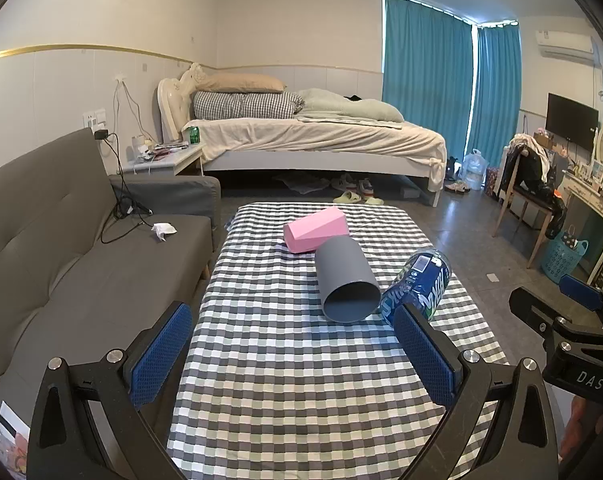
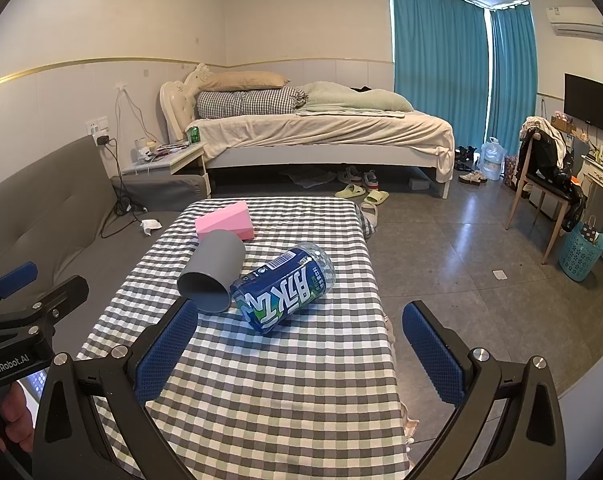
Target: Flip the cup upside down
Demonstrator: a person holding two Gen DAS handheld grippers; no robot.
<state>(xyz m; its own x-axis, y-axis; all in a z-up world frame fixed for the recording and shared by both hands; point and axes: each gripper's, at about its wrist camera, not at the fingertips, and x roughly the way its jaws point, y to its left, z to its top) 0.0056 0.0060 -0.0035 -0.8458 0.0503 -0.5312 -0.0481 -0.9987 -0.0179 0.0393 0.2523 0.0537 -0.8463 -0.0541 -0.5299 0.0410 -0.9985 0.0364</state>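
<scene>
A grey cup (image 1: 346,280) lies on its side on the checkered table (image 1: 285,384), its open mouth toward me. It also shows in the right wrist view (image 2: 212,271). My left gripper (image 1: 293,324) is open and empty, a little short of the cup. My right gripper (image 2: 301,324) is open and empty, short of the cup and to its right. The right gripper's body shows at the right edge of the left wrist view (image 1: 557,316); the left gripper's body shows at the left edge of the right wrist view (image 2: 25,304).
A blue-labelled plastic bottle (image 2: 286,292) lies on its side against the cup's right. A pink block (image 1: 315,229) lies just behind the cup. A grey sofa (image 1: 61,256) runs along the table's left. A bed (image 1: 317,136) stands beyond.
</scene>
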